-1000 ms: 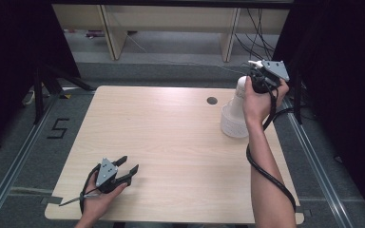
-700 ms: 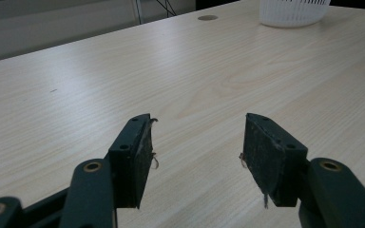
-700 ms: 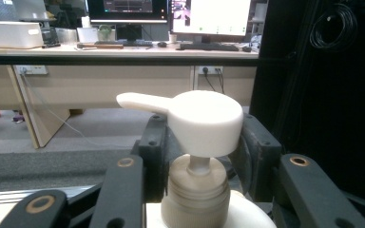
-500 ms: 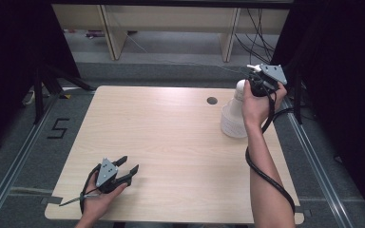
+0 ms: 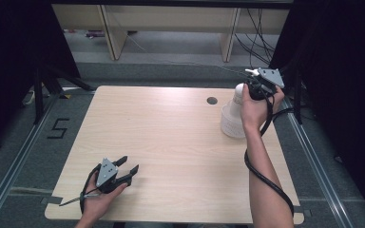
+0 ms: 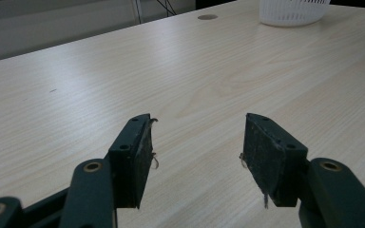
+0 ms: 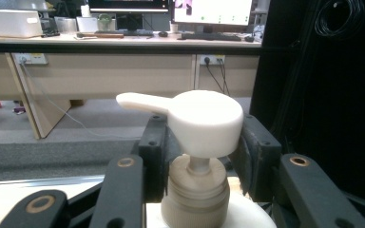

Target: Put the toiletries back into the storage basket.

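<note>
From the high view, the left hand-held gripper (image 5: 123,169) rests on the counter (image 5: 171,142), jaws apart; the right hand-held gripper (image 5: 253,84) is at the top of a pump bottle (image 5: 232,118). In the left gripper view, its jaws gape, empty. In the right gripper view, the jaws clamp the pump (image 7: 204,123) between them.

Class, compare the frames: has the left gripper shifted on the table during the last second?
No. The left gripper sits at the same spot near the table's front-left edge, jaws open.
</note>
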Demonstrator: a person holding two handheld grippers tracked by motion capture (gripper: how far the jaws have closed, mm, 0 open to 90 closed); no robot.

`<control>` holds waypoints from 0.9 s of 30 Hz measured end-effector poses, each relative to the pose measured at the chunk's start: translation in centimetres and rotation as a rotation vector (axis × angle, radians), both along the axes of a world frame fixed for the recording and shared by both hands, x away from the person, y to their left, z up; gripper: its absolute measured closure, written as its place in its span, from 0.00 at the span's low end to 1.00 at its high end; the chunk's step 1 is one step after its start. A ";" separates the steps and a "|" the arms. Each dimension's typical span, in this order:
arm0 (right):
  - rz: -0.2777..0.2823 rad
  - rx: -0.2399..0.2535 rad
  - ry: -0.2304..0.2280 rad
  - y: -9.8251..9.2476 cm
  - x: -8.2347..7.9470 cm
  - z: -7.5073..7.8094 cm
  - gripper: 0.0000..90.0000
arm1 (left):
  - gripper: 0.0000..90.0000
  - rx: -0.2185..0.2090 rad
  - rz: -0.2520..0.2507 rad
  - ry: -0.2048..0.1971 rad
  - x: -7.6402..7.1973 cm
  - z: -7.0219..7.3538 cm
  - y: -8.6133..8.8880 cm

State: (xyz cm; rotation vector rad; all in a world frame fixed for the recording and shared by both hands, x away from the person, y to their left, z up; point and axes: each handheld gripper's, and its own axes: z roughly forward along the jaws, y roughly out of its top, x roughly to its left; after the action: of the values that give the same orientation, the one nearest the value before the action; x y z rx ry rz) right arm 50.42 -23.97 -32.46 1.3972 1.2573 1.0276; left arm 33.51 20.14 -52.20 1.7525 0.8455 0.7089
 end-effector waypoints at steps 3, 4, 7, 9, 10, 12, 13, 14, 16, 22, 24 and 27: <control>0.002 -0.003 0.007 -0.1 0.0 -0.4 0.67 | 0.48 -0.001 -0.004 -0.003 0.0 0.0 0.0; 0.006 -0.013 0.007 -0.1 0.0 -0.5 0.67 | 0.48 -0.001 -0.003 -0.002 0.0 0.0 0.0; 0.004 -0.001 0.016 0.0 -0.1 -0.6 0.67 | 0.48 -0.003 -0.004 -0.003 0.0 0.0 -0.1; 0.007 0.002 0.016 0.0 -0.1 -0.8 0.67 | 0.48 -0.001 -0.002 -0.001 0.0 0.0 0.0; 0.002 0.001 0.018 0.0 -0.1 -1.1 0.67 | 0.48 -0.002 -0.003 -0.002 0.0 0.0 0.0; 0.007 -0.005 0.025 0.0 -0.1 -1.2 0.67 | 0.48 -0.001 -0.004 -0.002 0.0 0.0 0.0; 0.006 -0.004 0.024 0.0 -0.1 -1.4 0.67 | 0.48 -0.002 -0.004 -0.002 0.0 0.0 0.0; 0.009 -0.003 0.033 0.1 -0.1 -1.5 0.67 | 0.48 -0.001 -0.004 -0.002 0.0 0.0 0.0; 0.002 0.001 0.033 0.2 -0.1 -1.7 0.67 | 0.48 -0.002 -0.004 -0.003 0.0 0.0 0.0; 0.009 0.000 0.038 0.2 -0.1 -2.3 0.67 | 0.48 0.001 0.001 0.001 0.0 0.0 0.0; 0.009 -0.011 0.043 0.1 -0.2 -2.4 0.67 | 0.48 0.000 -0.001 0.000 0.0 0.0 0.0; 0.005 -0.002 0.044 0.2 -0.2 -2.7 0.67 | 0.48 0.000 -0.004 -0.003 0.0 0.0 0.0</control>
State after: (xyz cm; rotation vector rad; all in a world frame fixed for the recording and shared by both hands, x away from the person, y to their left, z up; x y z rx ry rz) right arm 50.20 -23.81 -35.12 1.4226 1.2934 1.0035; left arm 33.53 20.12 -52.21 1.7526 0.8403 0.7087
